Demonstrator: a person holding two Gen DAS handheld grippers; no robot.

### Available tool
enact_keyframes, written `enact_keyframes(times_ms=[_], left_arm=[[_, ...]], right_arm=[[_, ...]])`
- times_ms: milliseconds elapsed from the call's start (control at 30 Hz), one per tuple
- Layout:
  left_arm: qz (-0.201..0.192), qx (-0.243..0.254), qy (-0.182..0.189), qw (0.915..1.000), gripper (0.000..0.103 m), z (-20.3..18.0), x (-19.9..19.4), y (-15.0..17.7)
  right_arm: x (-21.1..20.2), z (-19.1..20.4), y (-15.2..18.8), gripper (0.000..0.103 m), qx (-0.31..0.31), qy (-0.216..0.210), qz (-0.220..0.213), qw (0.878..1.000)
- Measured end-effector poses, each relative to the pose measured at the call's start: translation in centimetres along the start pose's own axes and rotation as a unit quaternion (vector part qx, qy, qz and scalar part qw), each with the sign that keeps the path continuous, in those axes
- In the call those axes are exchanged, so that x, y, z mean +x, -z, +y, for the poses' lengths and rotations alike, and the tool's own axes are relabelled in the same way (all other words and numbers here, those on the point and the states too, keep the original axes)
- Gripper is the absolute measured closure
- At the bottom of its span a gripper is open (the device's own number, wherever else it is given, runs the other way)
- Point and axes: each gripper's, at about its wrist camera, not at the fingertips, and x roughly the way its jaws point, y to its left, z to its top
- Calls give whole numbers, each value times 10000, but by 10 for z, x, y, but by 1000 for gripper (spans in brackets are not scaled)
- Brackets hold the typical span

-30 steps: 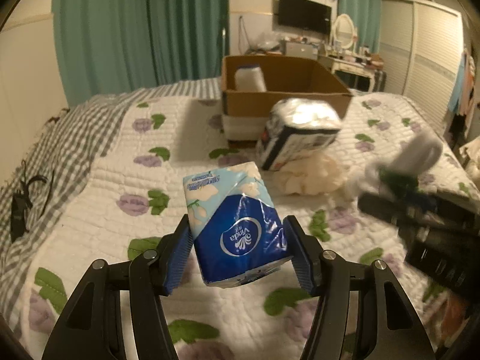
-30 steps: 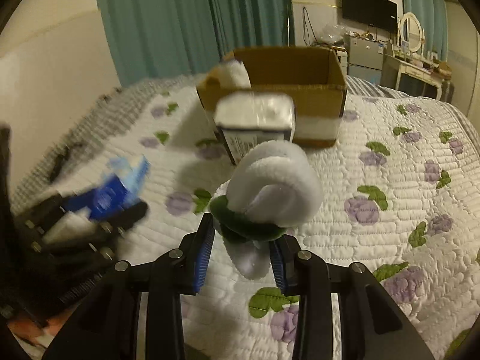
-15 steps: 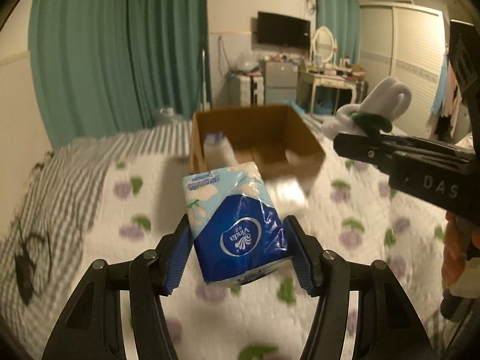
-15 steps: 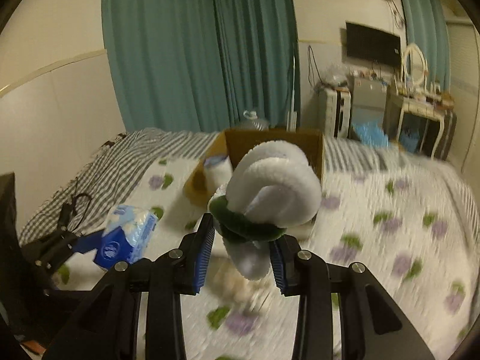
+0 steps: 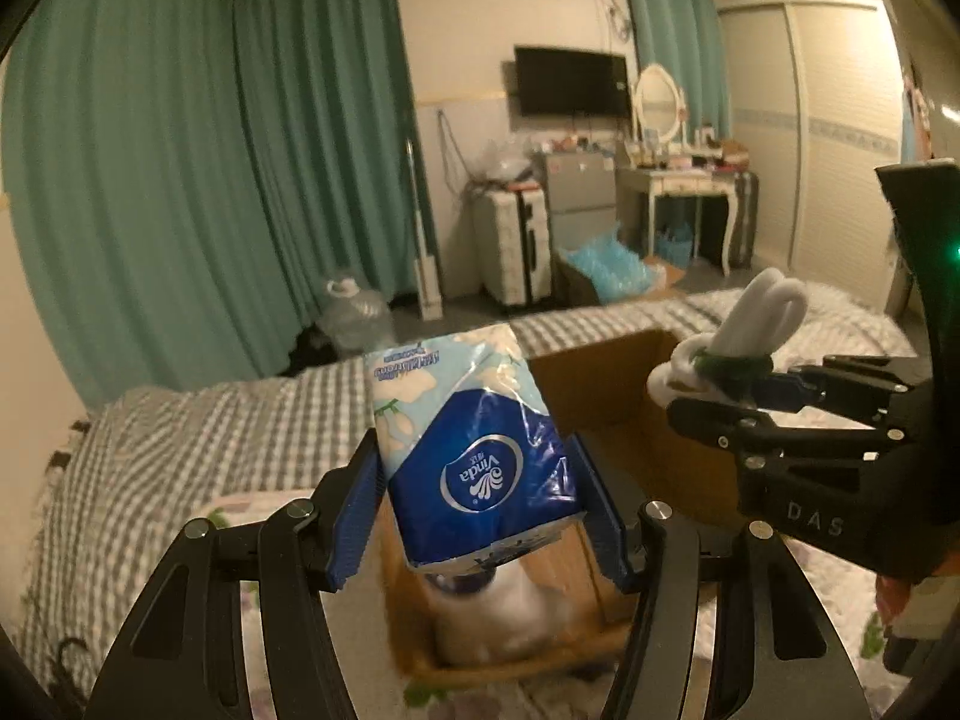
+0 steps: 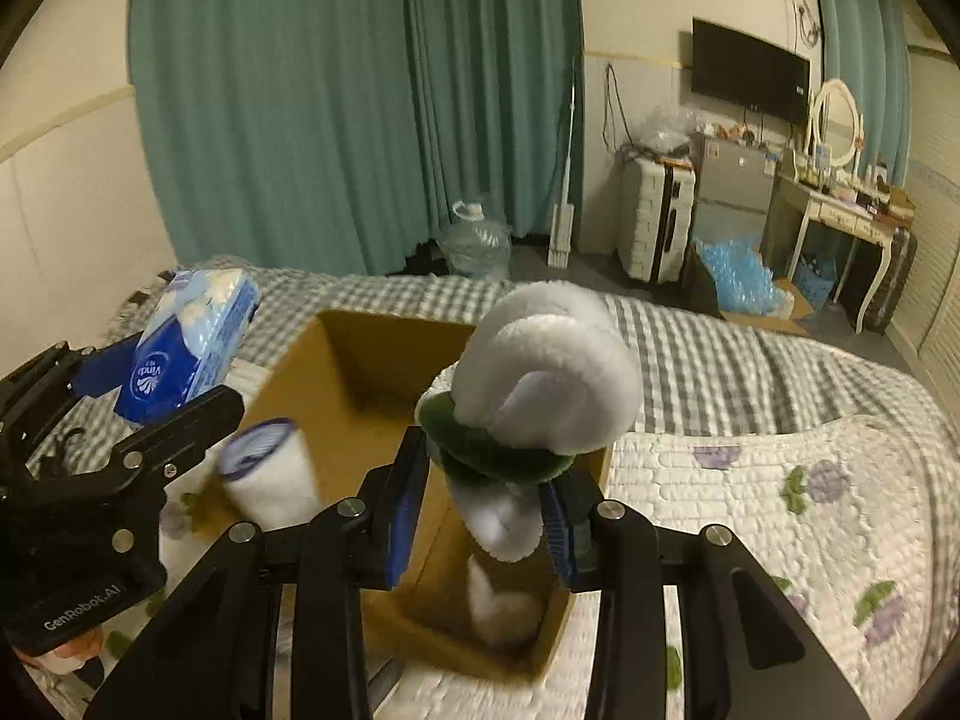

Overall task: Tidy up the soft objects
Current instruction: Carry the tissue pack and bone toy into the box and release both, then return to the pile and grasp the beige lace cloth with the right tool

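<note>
**Clerk:** Since the list runs largest to smallest, what heads it?

**Me:** Item one, the cardboard box [image 6: 336,420], open-topped, on the quilted bed [image 6: 780,510]. Stiff walls, light I judge; it stays put as the receptacle. A white roll [image 6: 270,474] stands inside by the left wall, and something pale and blurred lies at the near corner; I cannot tell what.

**Clerk:** Item two?

**Me:** The tissue pack [image 5: 474,456], blue and white film wrap. My left gripper [image 5: 480,516] is clenched on it, pads on its two long sides, and it hangs above the box's left part. Light and squashy by the look, the film likely slick, so I take it across the middle where the wad gives evenly.

**Clerk:** Item three?

**Me:** The plush toy [image 6: 540,402], white loops with a dark green band. My right gripper [image 6: 486,516] is grasping it low, below the band, over the box's near right corner. Very soft, near weightless I judge; the narrow waist is the surest hold, since the loops would only flop.

**Clerk:** Changes on record?

**Me:** A second ago both items hung over bare quilt with the box well ahead; half a second ago it was nearer. Now both are over its opening. The grips have not altered.
</note>
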Motion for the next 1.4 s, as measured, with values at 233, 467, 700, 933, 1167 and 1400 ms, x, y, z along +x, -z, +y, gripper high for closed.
enact_keyframes(times_ms=[233,467,700,933,1167,1400], left_arm=[[111,226,-96,9996,29,-7,32,14],[-150,31,-189,9997,20,-2,-7,3],[-815,-242,-356,9957,15,16,-110,-21],[-1210,-498,-578,9897,12,39,-201,-19],[-956,-538,-664,9917,12,41,-225,19],[-372,-855,-618,9937,12,43,-180,78]], right_arm=[[50,-20,9,35,145,62,127,9998],[26,-29,9,20,259,108,-160,9995],[-62,-14,-5,7,155,285,-713,9969],[-167,32,-9,2,-267,411,-1111,9926],[-215,81,25,2,-628,395,-1066,9915],[-164,108,87,2,-431,422,-662,9960]])
